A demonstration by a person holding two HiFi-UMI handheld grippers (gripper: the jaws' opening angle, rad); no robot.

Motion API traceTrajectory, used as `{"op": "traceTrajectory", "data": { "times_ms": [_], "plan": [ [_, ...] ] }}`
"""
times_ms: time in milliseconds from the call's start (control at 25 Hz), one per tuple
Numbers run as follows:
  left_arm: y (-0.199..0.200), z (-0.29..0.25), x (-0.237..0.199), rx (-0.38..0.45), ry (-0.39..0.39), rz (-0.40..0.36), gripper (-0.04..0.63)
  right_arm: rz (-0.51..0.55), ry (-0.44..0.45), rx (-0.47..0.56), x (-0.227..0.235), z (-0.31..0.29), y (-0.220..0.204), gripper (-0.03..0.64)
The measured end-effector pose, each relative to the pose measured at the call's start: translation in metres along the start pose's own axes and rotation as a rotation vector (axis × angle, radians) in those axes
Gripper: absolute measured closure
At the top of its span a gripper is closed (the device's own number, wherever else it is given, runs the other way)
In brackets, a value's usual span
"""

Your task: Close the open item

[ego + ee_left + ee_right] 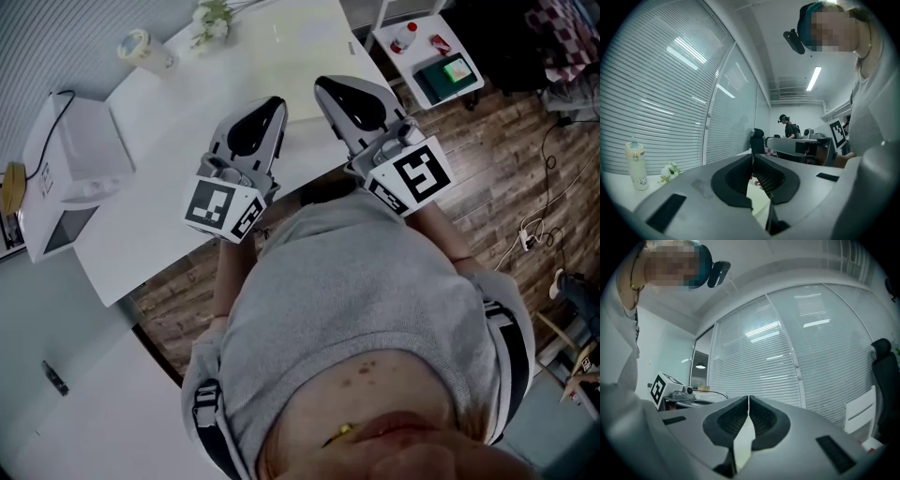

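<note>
Room: office with slatted blinds behind glass walls, a wood floor (487,187), and a white bench (281,56) below the person.
Task's thing: a white box-shaped appliance (80,150) at the left end of the bench, with a cable (58,98) looping off its far side. Its dark-windowed front faces the near-left corner.
Open or shut: the head view is too steep and the appliance too small in it — I cannot tell whether its door stands ajar.
Left tool (272,103): jaws pressed together with nothing between them, held level over the bench's near edge, close to the person's chest and well apart from the appliance.
Right tool (323,86): likewise closed and empty, just beside the left one (the two nearly parallel).
Other things: flowers (211,21) and a pale bottle (636,165) along the far edge.
Stage: my reading is that this fits either tools on their way to an appliance whose door still hangs open, or tools drawn back from one already shut.
Doing it well: whichever it is, keep both tools level and clear of each other and of the cable. Should the door prove open, closed jaws suit a push — broad contact near its free edge, steady pressure until it seats, and no jolt that would slide the appliance off the bench's left edge.
</note>
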State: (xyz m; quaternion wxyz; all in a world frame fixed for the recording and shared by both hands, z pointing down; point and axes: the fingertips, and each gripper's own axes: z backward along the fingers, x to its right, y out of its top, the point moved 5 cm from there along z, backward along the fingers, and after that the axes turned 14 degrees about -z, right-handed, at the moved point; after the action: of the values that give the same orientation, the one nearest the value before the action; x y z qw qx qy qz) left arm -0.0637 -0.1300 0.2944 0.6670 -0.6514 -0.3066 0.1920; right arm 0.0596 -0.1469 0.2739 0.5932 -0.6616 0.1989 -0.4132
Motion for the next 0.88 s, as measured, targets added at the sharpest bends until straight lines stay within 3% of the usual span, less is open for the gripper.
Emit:
{"op": "traceTrajectory", "data": {
  "times_ms": [880],
  "plan": [
    [-0.007,0.036,-0.012,0.025,-0.066,0.001,0.574,0.029,-0.079,0.008,-0.039,-0.007,-0.02,0.551]
  ]
}}
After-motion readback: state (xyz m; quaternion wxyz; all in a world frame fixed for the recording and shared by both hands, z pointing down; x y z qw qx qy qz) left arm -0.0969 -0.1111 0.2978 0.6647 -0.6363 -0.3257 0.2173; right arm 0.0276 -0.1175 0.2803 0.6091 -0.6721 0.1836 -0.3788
